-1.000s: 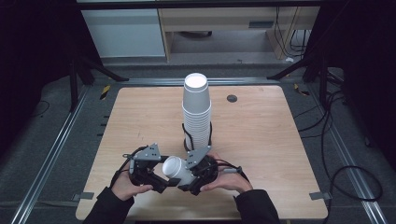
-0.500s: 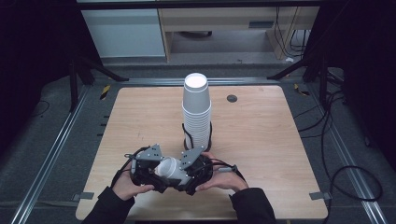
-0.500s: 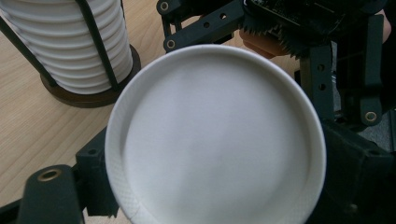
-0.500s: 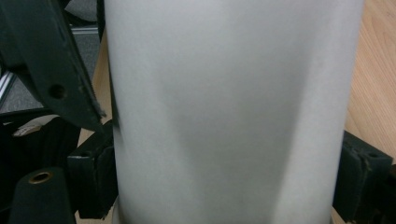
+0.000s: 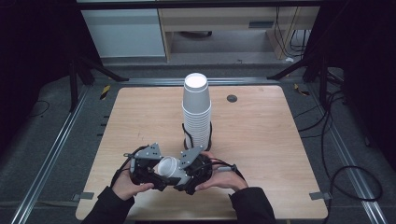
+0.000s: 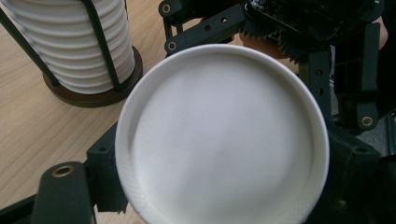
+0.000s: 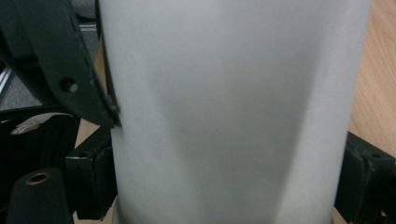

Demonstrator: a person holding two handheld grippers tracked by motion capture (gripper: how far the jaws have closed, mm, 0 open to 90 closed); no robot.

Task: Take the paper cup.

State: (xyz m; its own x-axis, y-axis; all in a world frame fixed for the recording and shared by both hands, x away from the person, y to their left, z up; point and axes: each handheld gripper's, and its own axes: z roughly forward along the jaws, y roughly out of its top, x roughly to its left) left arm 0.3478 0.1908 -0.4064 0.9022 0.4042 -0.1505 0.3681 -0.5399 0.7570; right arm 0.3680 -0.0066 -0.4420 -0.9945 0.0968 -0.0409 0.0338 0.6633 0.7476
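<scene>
A single white paper cup (image 5: 170,168) lies on its side between my two grippers near the table's front edge. In the right gripper view its side wall (image 7: 233,107) stands between my jaws, with the right gripper (image 7: 224,186) shut on it. In the left gripper view the cup's round base (image 6: 224,135) faces the camera. The left gripper (image 6: 224,191) has a jaw against each side of that base. From the high view the left gripper (image 5: 159,175) and right gripper (image 5: 186,175) meet nose to nose around the cup.
A tall stack of white cups (image 5: 196,109) stands in a black wire holder (image 6: 93,95) at the table's centre, just behind my hands. A dark grommet (image 5: 232,98) sits at the back right of the wooden table (image 5: 266,140). Metal rails run along both table sides.
The two grippers have drawn together. The left one moved right, up to the base of the cup that the right gripper held throughout.
</scene>
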